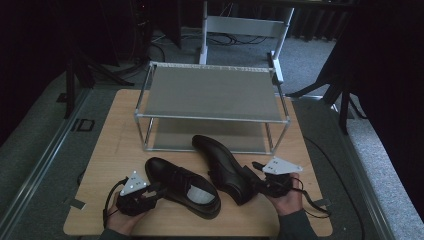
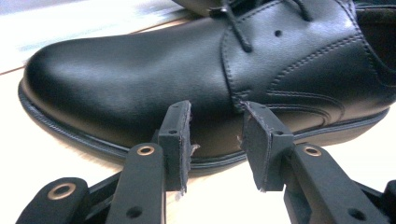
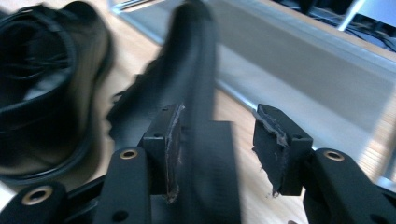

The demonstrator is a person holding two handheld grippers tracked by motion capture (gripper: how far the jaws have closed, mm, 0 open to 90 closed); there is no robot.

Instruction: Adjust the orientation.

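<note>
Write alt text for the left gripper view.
A black leather lace-up shoe lies on its sole across the frame on a light wooden table, toe to the left. In front, the left claw stands open, its two black jaws short of the shoe's side and nothing between them.

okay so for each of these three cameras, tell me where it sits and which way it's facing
High view: above the person's side of the table, looking forward and down at the rack and two shoes; both hands and forearms show.
Left gripper view: on the left gripper, facing the left shoe side-on; its two jaws show, apart.
Right gripper view: on the right gripper, facing the rack, blurred; the right shoe stands between its jaws.
Shared: the high view also shows both shoes.
</note>
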